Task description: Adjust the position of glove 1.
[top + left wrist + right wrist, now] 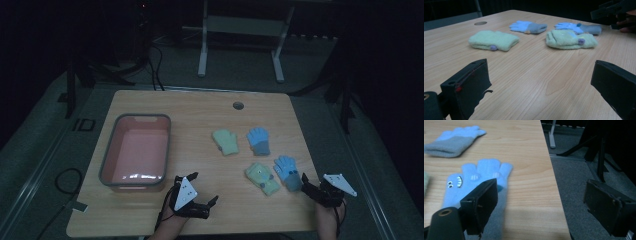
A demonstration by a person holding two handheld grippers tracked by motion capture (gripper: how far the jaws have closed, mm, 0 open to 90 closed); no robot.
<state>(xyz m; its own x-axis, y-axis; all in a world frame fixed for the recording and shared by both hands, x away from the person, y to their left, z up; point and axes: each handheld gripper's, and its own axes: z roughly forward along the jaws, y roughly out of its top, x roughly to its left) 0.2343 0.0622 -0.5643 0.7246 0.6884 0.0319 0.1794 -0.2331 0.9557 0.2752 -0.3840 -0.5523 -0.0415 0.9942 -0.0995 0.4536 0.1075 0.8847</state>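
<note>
Black left tongs (202, 192) and right tongs (306, 186) are both hanging spread and empty at the near edge of the wooden surface (200, 107). Beyond them two green gloves (226, 142) and two blue gloves (259, 140) are lying loose; a pink bin (136, 151) is sitting left. Probably gathering has not begun; next, closing on the nearest blue glove (477, 185).

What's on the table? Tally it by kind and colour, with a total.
Green gloves: 2
Blue gloves: 2
Pink bin: 1
Total: 5
</note>
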